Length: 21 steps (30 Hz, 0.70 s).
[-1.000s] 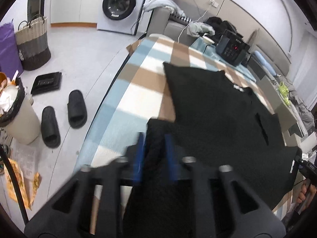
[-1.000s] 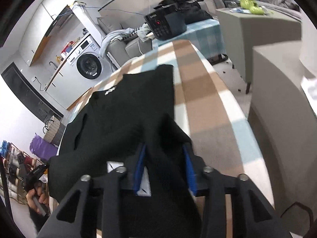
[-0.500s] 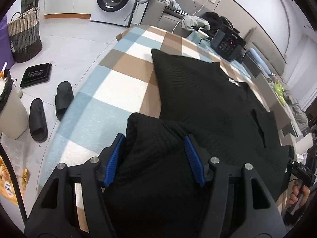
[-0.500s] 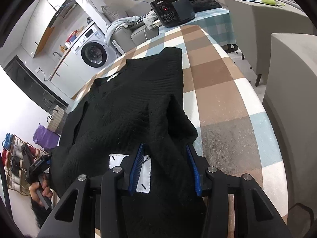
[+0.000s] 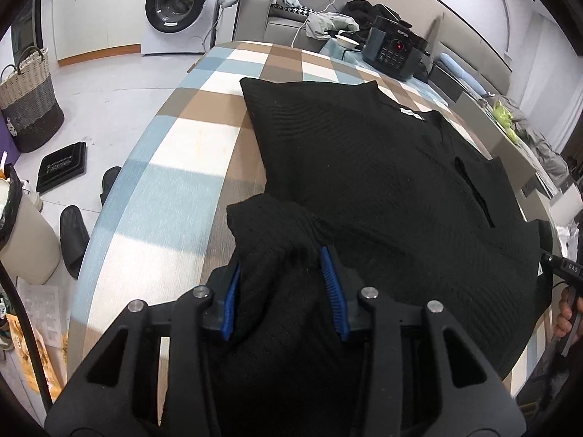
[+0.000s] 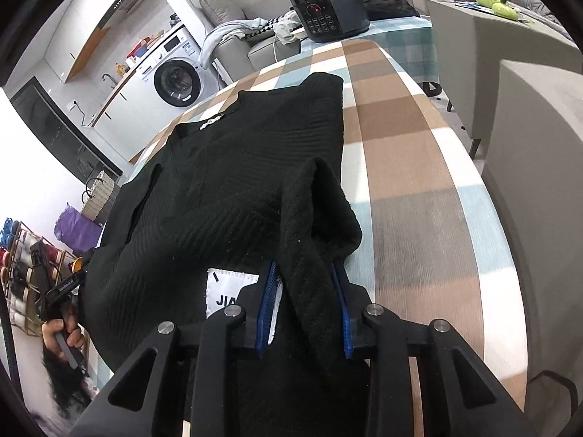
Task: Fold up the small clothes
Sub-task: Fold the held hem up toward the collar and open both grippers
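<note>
Since half a second ago, my left gripper (image 5: 280,293) narrowed on the black ribbed knit sweater (image 5: 382,182); right gripper (image 6: 302,306) holds its other fold over the checked table (image 6: 419,189).

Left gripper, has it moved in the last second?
Yes. The left gripper has carried its fold of the black sweater forward across the checked tablecloth, toward the washing machine.

Sweater (image 5: 382,167) on table (image 5: 189,138)

"SUPOR" on cooker (image 6: 329,9); garment tag (image 6: 227,291) perhaps "JIA".
</note>
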### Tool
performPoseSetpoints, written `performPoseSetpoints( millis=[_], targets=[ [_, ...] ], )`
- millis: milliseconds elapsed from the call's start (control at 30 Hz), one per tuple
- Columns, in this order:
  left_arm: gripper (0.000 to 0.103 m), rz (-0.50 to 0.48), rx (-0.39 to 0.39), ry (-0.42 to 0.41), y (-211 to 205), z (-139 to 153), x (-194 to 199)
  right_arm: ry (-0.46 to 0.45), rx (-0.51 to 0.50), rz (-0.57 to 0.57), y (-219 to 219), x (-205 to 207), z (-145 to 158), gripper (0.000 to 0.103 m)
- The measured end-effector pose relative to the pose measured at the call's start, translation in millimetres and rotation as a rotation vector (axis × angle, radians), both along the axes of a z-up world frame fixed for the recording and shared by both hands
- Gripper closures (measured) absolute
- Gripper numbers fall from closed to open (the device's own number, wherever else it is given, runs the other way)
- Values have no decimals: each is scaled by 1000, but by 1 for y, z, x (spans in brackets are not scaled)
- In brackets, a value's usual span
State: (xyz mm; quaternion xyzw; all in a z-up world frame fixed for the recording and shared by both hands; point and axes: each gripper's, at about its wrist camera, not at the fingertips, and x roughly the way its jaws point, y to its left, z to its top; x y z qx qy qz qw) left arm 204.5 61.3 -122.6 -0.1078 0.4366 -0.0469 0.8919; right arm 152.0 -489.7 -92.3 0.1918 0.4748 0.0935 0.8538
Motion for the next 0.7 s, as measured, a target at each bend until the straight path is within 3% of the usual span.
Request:
performPoseSetpoints(
  millis=[267,567,600,667,700],
  targets=[
    [66,5,-4,7,5,3,-50,17,11,-4,0,-48,2,74],
    [66,47,11,-17,15,19,-80,-6,-5,-65,-10,-56,16,68],
    [65,55,16,-23,18,23,-83,-21,-3,-69,-11,-61,20,62],
    [59,76,33,-35,23,31,-94,-41,4,-64,-13,-70,27,61],
    [52,94,42,-38,27,34,-99,-44,2,-63,-14,-73,29,59]
  ],
)
